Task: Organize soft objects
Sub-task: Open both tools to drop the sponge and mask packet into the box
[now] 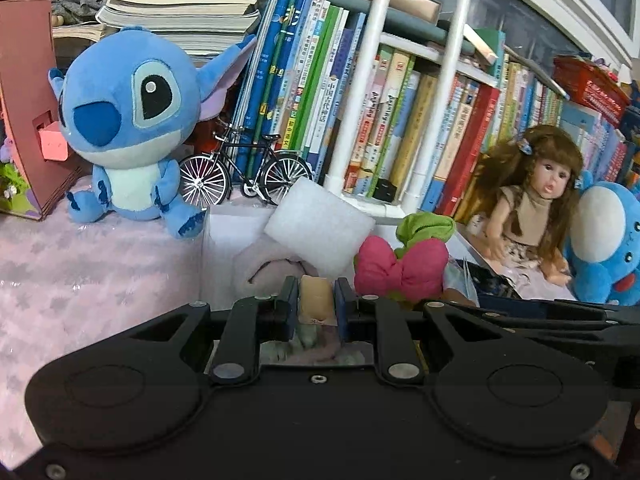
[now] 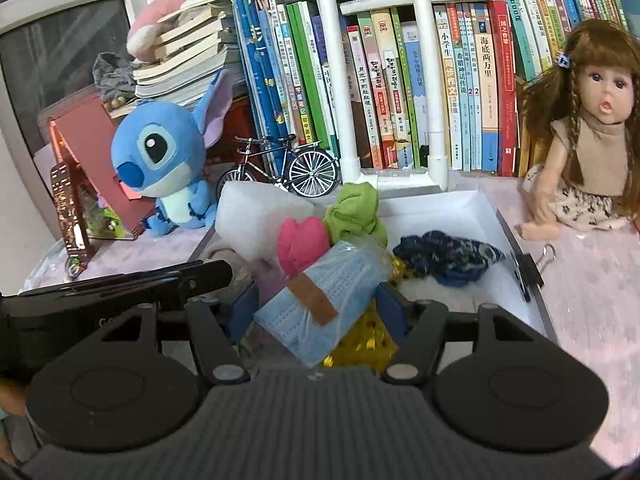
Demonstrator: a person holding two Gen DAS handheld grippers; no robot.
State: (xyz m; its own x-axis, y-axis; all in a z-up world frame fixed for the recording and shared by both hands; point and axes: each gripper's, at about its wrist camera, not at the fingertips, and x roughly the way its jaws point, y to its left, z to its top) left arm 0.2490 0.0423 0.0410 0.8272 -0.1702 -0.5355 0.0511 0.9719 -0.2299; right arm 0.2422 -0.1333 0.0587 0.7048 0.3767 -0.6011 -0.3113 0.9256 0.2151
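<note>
A white box (image 2: 460,204) on a pink cloth (image 1: 80,264) holds a heap of soft things: one pack of blue face masks (image 2: 320,300) in clear wrap, one pink stuffed heart (image 2: 302,242), one green cloth (image 2: 356,212), one dark blue knitted piece (image 2: 448,260), one white foam block (image 1: 320,226) and some gold-dotted yellow fabric (image 2: 360,344), mostly buried. The right gripper (image 2: 318,312) reaches level into the box, its fingers spread on either side of the mask pack. The left gripper (image 1: 316,300) is clamped on a beige soft item (image 1: 316,298), too hidden to identify. Behind stand one blue plush (image 1: 124,128), one long-haired doll (image 2: 592,136), one model bicycle (image 1: 244,172) and rows of books (image 2: 400,80).
</note>
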